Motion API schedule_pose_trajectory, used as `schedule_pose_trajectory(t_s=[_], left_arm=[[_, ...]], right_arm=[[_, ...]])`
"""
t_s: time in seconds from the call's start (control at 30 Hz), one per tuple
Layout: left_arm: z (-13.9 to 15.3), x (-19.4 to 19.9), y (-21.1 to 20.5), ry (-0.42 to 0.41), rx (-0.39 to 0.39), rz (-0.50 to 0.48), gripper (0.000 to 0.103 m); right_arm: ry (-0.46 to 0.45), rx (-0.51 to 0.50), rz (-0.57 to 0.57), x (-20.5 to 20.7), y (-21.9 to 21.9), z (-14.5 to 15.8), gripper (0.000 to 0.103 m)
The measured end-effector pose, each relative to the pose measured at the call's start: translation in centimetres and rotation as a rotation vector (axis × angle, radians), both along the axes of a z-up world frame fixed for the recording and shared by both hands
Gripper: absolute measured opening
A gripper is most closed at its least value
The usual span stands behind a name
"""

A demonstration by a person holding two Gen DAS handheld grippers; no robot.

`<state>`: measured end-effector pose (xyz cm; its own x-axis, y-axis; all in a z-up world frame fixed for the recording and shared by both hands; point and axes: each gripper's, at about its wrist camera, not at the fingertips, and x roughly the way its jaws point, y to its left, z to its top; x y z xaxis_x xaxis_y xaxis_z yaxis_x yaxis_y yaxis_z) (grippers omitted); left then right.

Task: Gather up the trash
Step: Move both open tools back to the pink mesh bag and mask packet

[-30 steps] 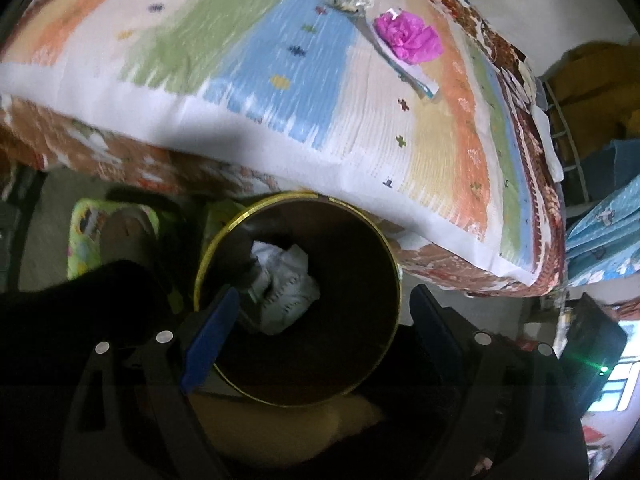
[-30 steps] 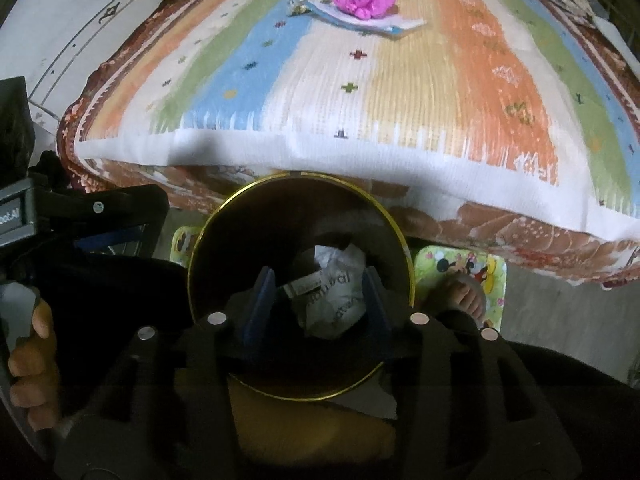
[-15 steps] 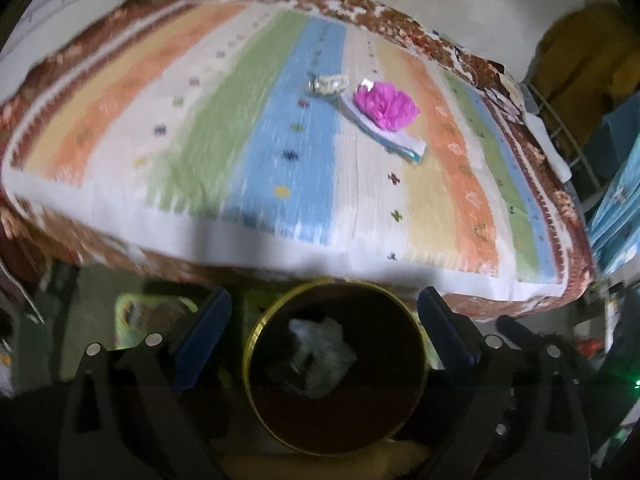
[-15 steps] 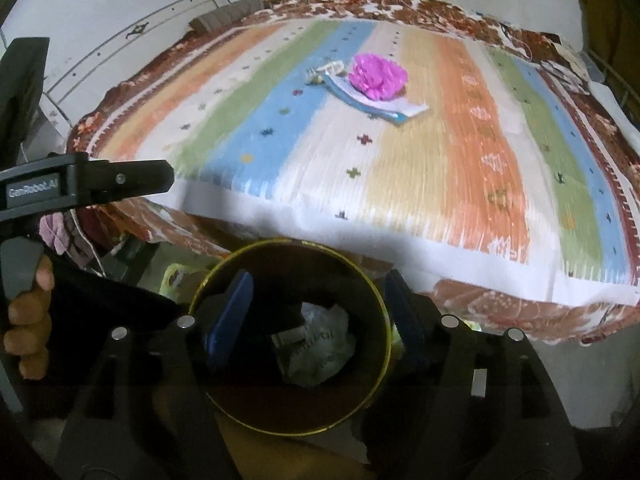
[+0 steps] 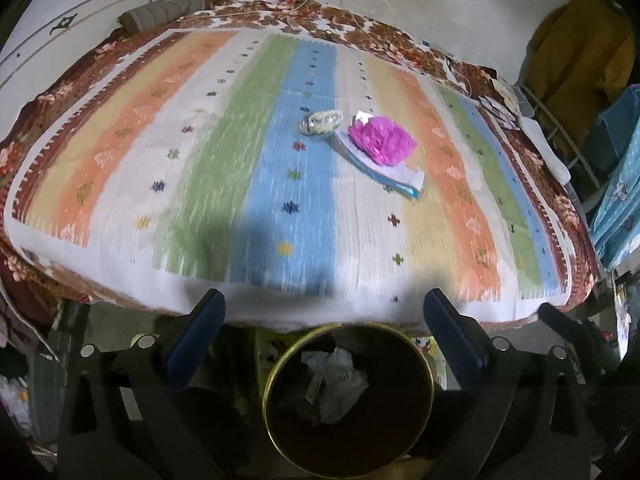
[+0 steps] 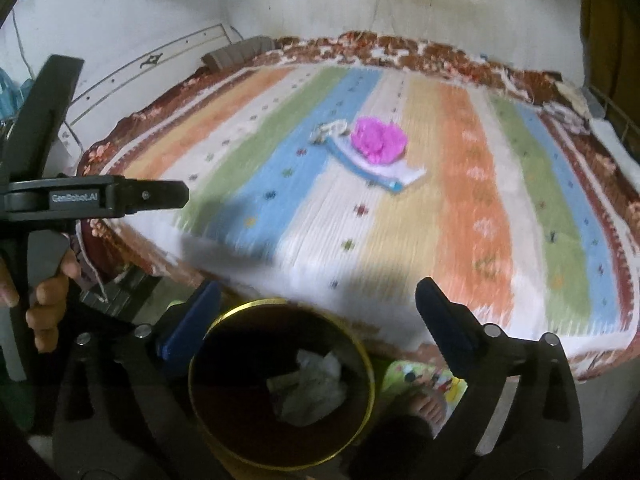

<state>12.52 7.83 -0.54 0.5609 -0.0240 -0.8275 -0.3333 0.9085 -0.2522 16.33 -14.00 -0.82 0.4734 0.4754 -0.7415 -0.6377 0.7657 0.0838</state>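
Crumpled white paper [image 5: 334, 384] lies in the gold-rimmed bin [image 5: 428, 368] below the bed's edge. Left gripper [image 5: 322, 320] and right gripper [image 6: 316, 312], jaws just spread wide, hold nothing. On the striped bedspread [image 5: 120, 152] remain a pink tissue wad [image 5: 380, 142], a flat paper [image 5: 400, 178] and a small crinkled wrapper [image 5: 320, 122], possibly plastic; blur obscures it.

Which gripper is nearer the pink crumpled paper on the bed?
Left, slightly, it seems: left gripper pokes toward the bed edge, short of the pink crumpled paper; right gripper sits further back, above the gold-rimmed bin. Both jaws have just been opening, nothing between them.
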Motion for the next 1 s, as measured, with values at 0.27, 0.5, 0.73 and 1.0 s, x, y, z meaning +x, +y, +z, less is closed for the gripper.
schedule_pose_trajectory(t_s=[0.27,0.5,0.73,1.0], left_arm=[[0.6,3.4,2.1,-0.001,-0.018,0.002,0.097],[0.0,6.1,3.4,-0.009,-0.086,0.024,0.097],[-1.6,8.4,4.4,0.028,-0.127,0.037,0.097],[-3.0,11.5,5.7,0.024,-0.13,0.027,0.097]], right_arm=[[-0.041,0.012,-0.024,3.9,0.8,1.6,0.094],[-0.04,0.073,-0.033,7.6,1.4,2.6,0.094],[-0.037,0.091,-0.033,10.0,2.1,2.4,0.094],[-0.087,0.06,-0.017,12.1,3.7,1.6,0.094]])
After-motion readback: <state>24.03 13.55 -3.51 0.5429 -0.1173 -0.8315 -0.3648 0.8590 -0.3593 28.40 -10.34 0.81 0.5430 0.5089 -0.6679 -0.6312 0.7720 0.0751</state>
